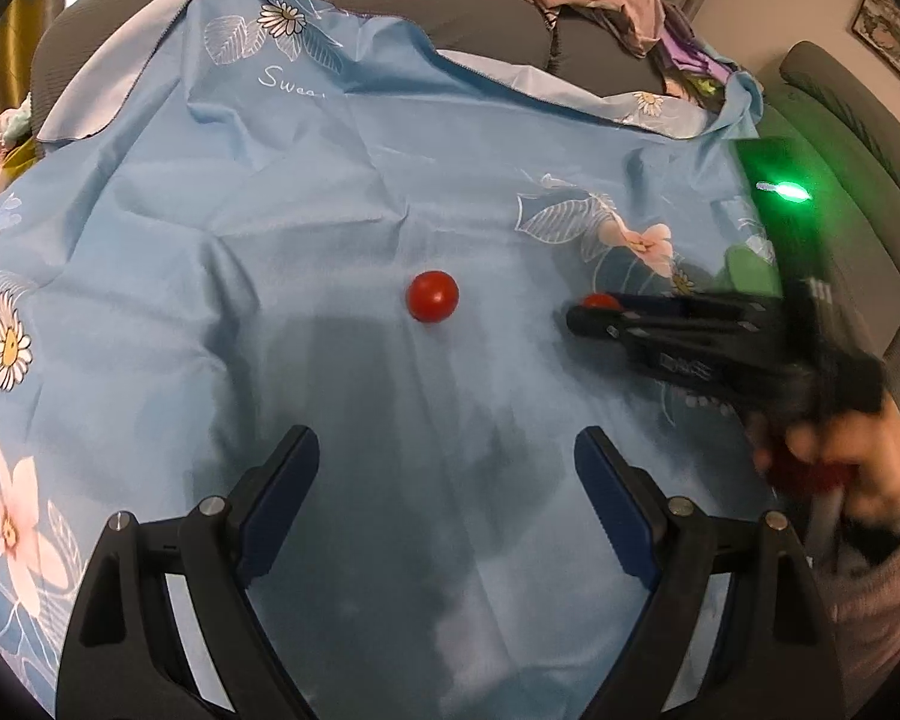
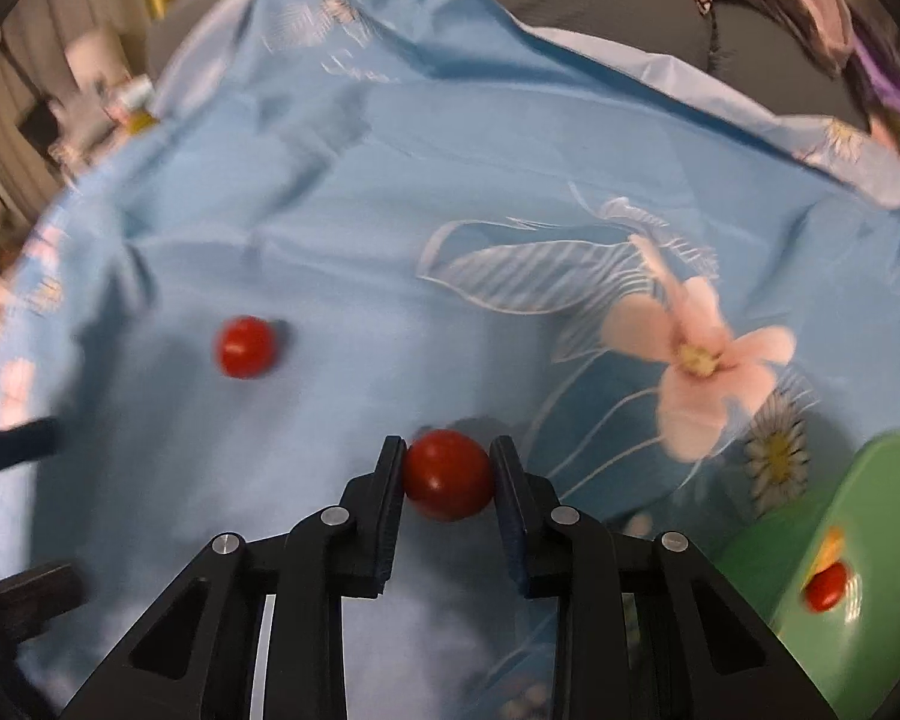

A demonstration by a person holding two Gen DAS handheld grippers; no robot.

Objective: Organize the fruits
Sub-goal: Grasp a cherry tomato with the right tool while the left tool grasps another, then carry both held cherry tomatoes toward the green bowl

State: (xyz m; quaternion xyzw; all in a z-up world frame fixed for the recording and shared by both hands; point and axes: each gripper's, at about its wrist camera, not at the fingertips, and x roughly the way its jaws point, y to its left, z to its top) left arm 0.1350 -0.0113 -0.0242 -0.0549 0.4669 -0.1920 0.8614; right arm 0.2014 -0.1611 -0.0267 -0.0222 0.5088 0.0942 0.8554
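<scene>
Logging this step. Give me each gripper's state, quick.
Left gripper: open, holding nothing.
Right gripper: closed on a red tomato.

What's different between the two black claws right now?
The right gripper has its fingers closed on a red tomato; the left gripper is spread wide and holds nothing. The right one is beside a green tray; the left faces a loose tomato on the blue cloth. Both are black, two-fingered and hand-held.
</scene>
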